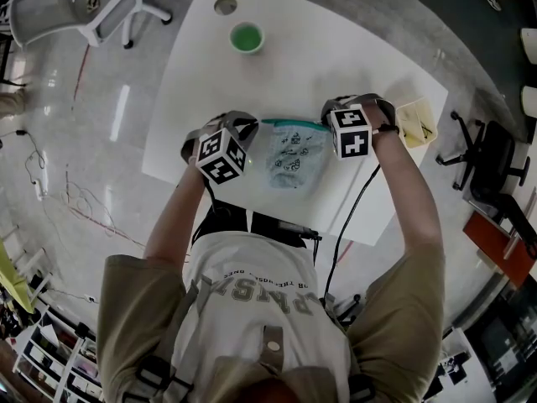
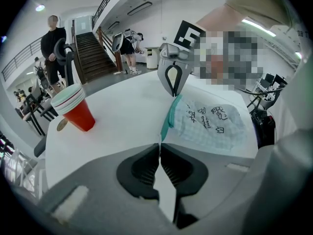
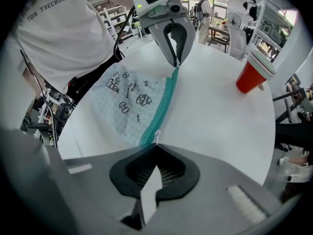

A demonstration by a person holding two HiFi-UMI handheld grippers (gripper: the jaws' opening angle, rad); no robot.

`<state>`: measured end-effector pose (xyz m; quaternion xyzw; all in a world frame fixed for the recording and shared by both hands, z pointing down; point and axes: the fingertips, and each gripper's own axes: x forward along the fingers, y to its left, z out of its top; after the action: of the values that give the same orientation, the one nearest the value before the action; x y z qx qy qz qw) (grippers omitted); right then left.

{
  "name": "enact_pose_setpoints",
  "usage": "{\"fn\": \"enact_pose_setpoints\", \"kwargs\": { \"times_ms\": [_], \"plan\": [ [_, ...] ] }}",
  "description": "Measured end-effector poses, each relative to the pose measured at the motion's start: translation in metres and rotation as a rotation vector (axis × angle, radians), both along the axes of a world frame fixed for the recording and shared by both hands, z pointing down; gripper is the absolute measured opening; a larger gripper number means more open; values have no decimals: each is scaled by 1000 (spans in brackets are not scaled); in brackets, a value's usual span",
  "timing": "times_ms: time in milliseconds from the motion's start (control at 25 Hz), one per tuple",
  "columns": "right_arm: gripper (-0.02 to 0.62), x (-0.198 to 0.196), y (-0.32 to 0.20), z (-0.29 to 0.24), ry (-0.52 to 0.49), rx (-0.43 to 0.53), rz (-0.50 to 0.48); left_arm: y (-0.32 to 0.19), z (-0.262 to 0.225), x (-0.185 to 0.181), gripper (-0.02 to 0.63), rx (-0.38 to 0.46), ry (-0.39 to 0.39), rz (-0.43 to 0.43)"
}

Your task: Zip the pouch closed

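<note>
Two ends of the pouch [image 1: 294,162] sit pinched between fingers [image 2: 142,168] of left gripper [image 2: 160,143] and right gripper [image 3: 156,146].

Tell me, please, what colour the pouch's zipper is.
The zipper is teal, clearest in right gripper view.

pouch [image 1: 294,159]: printed cloth | table [image 1: 319,65]: smooth matt white | floor [image 1: 101,124]: glossy

The pouch [image 1: 294,156] lies between left gripper [image 1: 251,128] and right gripper [image 1: 331,116], cup [image 1: 247,38] seemingly behind it.
</note>
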<state>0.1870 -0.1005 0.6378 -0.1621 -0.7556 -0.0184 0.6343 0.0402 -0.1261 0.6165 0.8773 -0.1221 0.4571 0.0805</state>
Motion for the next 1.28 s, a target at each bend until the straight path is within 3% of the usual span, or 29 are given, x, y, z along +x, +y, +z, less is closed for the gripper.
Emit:
{"fn": "enact_pose_setpoints", "kwargs": {
  "times_ms": [1280],
  "plan": [
    [5,9,1,5,-30,29,55,-5,10,-4,28,13,-27,-27]
  ]
}}
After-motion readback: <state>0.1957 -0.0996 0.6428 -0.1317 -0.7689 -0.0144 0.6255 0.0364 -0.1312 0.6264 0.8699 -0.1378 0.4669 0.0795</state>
